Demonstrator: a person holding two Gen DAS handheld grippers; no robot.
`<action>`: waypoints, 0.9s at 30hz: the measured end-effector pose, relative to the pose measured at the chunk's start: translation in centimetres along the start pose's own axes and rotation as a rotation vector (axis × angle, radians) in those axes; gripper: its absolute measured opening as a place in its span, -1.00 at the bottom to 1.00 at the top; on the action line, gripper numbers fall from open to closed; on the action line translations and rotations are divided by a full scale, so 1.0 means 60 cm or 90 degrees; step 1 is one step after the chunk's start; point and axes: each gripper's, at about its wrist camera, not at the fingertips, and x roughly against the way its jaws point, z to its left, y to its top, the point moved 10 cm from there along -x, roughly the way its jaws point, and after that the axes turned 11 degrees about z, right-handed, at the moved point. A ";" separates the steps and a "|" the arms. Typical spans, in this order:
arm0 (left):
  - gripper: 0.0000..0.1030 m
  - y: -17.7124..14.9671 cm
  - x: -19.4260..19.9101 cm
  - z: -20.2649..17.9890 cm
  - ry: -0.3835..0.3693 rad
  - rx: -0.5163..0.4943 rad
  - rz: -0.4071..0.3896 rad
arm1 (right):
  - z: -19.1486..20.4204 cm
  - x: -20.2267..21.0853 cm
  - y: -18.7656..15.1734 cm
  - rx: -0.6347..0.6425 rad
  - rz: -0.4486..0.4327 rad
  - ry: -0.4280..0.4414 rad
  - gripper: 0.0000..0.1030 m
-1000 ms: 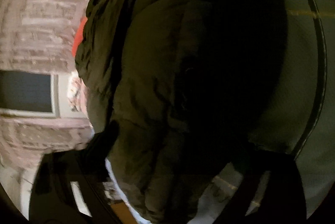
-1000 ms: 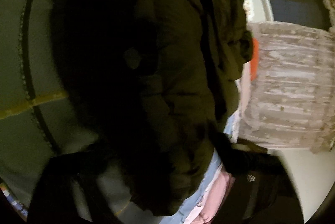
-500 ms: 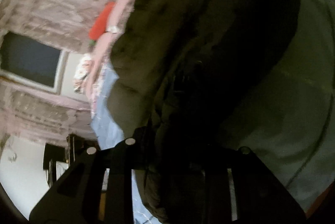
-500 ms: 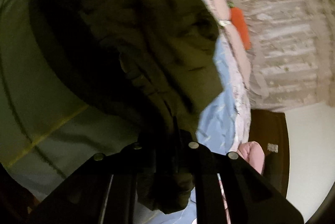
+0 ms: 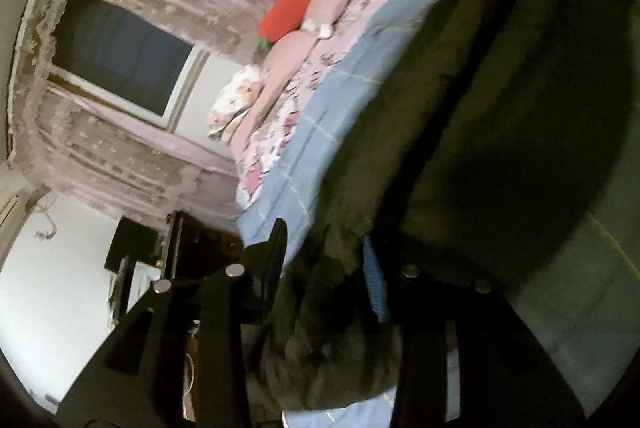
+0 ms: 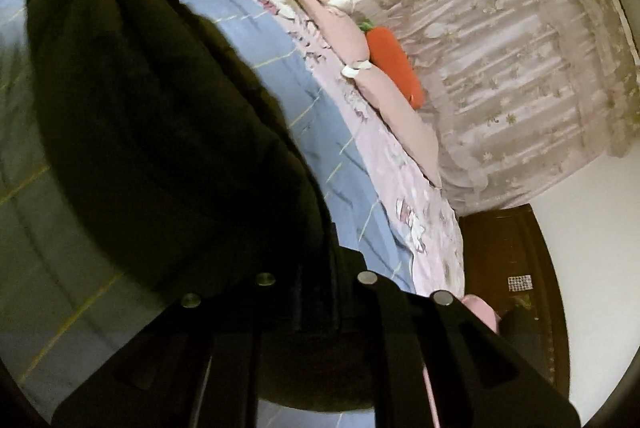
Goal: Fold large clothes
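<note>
**Desk:** What is held, and where does it sit in the frame?

**Photographer:** A dark olive padded jacket (image 5: 460, 132), bulky and quilted. In the left wrist view it fills the right half and runs down to the bottom centre; in the right wrist view it covers the left and centre. It hangs over a bed (image 5: 344, 84) with a blue and pink floral cover.

**Desk:** And the grippers?

**Photographer:** The left gripper (image 5: 324, 268), bottom centre of its view, has a bunched fold of the jacket between its fingers; its jaws are opening slightly, yet the cloth looks pinched there. The right gripper (image 6: 316, 284), bottom centre of its view, is clenched tight on a thin edge of the same jacket.

**Desk:** Why two holds?

**Photographer:** My reading: a coat this large sags from one point, so each gripper takes a part of it to spread it before it is laid flat for folding.

**Desk:** Background?

**Photographer:** Pink pillows (image 6: 384, 88) and an orange carrot cushion (image 6: 396, 64) at the bed's far end, and lace curtains (image 6: 512, 68) at upper right of the right wrist view.
</note>
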 end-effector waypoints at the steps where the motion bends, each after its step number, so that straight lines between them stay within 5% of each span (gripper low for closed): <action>1: -0.20 0.009 -0.016 0.006 0.002 0.004 0.007 | -0.009 -0.017 0.013 -0.002 0.001 0.004 -0.83; 9: -0.04 0.073 -0.203 -0.050 -0.022 -0.038 0.058 | 0.020 -0.193 0.083 0.042 0.058 0.019 -0.84; 15: -0.05 0.092 -0.259 -0.084 -0.032 -0.030 0.019 | 0.069 -0.277 0.093 0.010 0.077 -0.006 -0.43; 22: 0.96 0.080 -0.324 -0.045 -0.092 0.126 0.054 | 0.063 -0.319 0.085 -0.130 0.084 0.061 -0.17; 27: 0.96 0.076 -0.353 -0.054 -0.145 0.160 0.048 | 0.070 -0.355 0.079 -0.229 0.105 0.158 -0.17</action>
